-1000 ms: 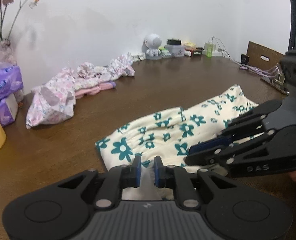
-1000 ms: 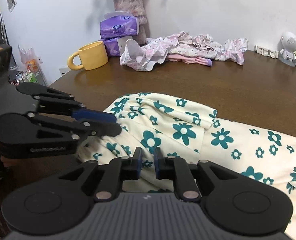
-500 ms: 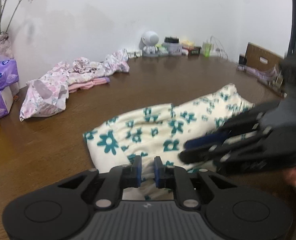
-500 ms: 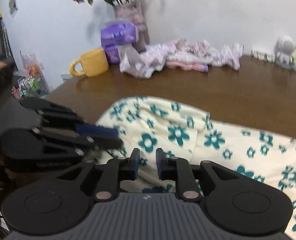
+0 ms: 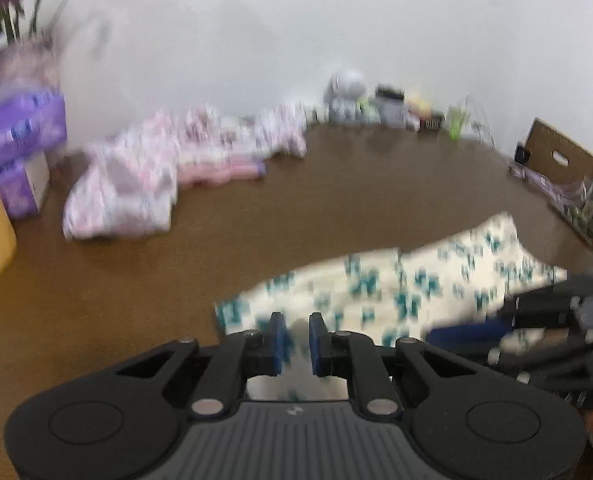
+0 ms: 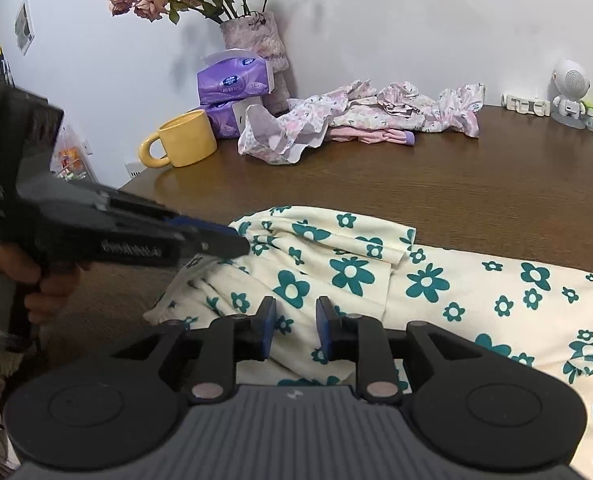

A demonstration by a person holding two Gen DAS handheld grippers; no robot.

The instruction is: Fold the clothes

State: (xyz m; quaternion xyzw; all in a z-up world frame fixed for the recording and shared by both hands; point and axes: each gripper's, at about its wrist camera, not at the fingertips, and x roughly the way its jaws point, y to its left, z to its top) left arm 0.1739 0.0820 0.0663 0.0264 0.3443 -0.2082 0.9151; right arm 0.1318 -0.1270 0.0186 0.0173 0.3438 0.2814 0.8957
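A cream garment with teal flowers (image 6: 376,272) lies along the near part of the brown table (image 6: 456,176). In the right wrist view my left gripper (image 6: 236,246) comes in from the left, shut on the garment's left edge, which is lifted into a small fold below its tips. The left wrist view is blurred; the garment (image 5: 376,284) shows between the blue pads of my left gripper (image 5: 295,324). My right gripper (image 6: 295,308) hovers over the garment's near edge with its jaws opening, pads clear of the cloth. It also shows as my right gripper (image 5: 436,334) at the lower right.
A crumpled pink floral clothes pile (image 6: 356,120) lies at the back of the table. A yellow mug (image 6: 188,140), purple tissue packs (image 6: 232,80) and a vase of dried flowers (image 6: 256,40) stand at the back left. A white robot figure (image 6: 570,96) stands at the back right.
My right gripper's jaws have widened. My left gripper has rolled and shifted sideways with the garment's edge, and its view has become blurred.
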